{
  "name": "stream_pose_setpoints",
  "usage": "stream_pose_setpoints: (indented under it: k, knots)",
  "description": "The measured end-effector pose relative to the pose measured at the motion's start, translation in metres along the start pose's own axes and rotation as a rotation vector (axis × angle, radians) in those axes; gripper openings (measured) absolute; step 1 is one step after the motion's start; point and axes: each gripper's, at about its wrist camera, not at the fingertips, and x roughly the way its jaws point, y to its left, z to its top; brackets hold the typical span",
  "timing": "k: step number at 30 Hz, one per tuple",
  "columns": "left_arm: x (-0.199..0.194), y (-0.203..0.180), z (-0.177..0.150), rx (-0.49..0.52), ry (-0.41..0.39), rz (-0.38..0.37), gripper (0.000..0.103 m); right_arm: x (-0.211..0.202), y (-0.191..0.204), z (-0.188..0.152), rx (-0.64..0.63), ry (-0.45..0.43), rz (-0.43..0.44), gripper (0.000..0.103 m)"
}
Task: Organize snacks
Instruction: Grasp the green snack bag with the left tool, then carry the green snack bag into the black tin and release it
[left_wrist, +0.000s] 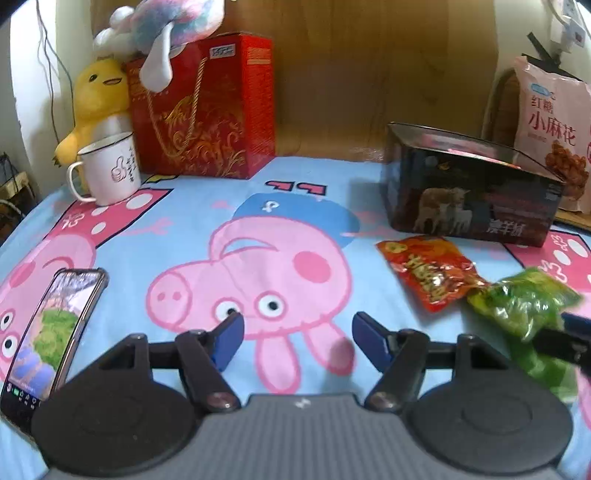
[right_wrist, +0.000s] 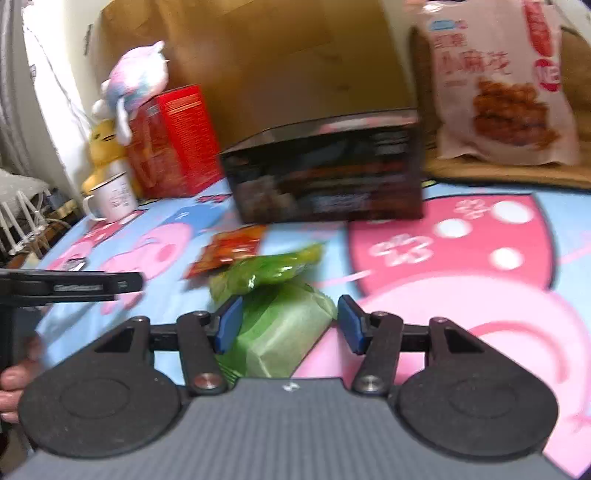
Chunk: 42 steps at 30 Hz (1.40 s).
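Green packet framed, not yet pinched

Green, crinkly plastic snack packets (right_wrist: 280, 291) lying on the pale blue cartoon-pig bedsheet (left_wrist: 192, 229), just beside a flat red-orange foil snack packet (left_wrist: 430, 275). Behind both, an open-topped dark rectangular box with printed goats (left_wrist: 472, 199); judged the likely place for the snacks, though not certain.

Right gripper (right_wrist: 290, 323) spread, blue pads either side of the nearer green packet. Left pad looks at or very near the wrapper, right pad apart from it. No pinch yet. View blurred, so exact contact hard to tell.

Left gripper (left_wrist: 297, 338) spread and empty, hovering over bare sheet, well apart from the snacks.

Step in hand, by judgement: approach and grasp of the first green packet; nothing visibly sorted so far.

Next move calls for: jaws pressed together on the packet's middle, gently, since soft wrapper may slip or crumple; then a lift clear of the second green packet and the red-orange one; then carry over the box rim. Also nearby: black smartphone (left_wrist: 48, 339) propped on the sheet, white enamel mug (left_wrist: 109, 168), red gift bag (left_wrist: 203, 107), pink-white bag of fried twists (right_wrist: 498, 81).
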Motion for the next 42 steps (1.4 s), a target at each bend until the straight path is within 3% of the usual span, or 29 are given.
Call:
stream_pose_setpoints:
  k: [5,9,13,18,23,26,28,29,30,35,42]
  knots:
    - [0.006,0.011,-0.004,-0.016,0.009,0.008,0.067,-0.001,0.030,-0.011,-0.014,0.014,0.078,0.062]
    - [0.003,0.024,-0.006,-0.046,-0.001,-0.005,0.068,-0.007,0.051,-0.021,-0.087,0.063,0.215,0.069]
    - [-0.009,0.043,-0.010,-0.091,0.004,-0.102,0.069,-0.020,0.054,-0.024,-0.140,0.064,0.281,0.073]
    - [-0.027,0.053,-0.019,-0.089,0.010,-0.242,0.069,-0.024,0.049,-0.015,-0.180,0.043,0.241,0.076]
    - [-0.024,0.050,-0.016,-0.134,0.071,-0.396,0.069,-0.002,0.053,0.000,-0.221,0.046,0.224,0.076]
    - [-0.013,0.048,-0.013,-0.167,0.113,-0.443,0.069,0.020,0.057,0.007,-0.259,0.110,0.236,0.075]
    - [-0.009,0.044,-0.010,-0.161,0.119,-0.451,0.062,0.038,0.055,0.011,-0.243,0.164,0.286,0.074]
    - [-0.008,0.041,-0.009,-0.158,0.120,-0.459,0.048,0.042,0.055,0.013,-0.233,0.176,0.321,0.066]
    - [-0.006,0.039,-0.009,-0.154,0.124,-0.471,0.039,0.046,0.059,0.015,-0.237,0.190,0.338,0.052]
    - [-0.002,0.035,-0.007,-0.149,0.109,-0.441,0.030,0.048,0.070,0.008,-0.264,0.147,0.319,0.025]
    - [-0.013,0.029,0.007,-0.127,0.059,-0.471,0.028,0.030,0.069,0.009,-0.290,0.019,0.295,0.019]
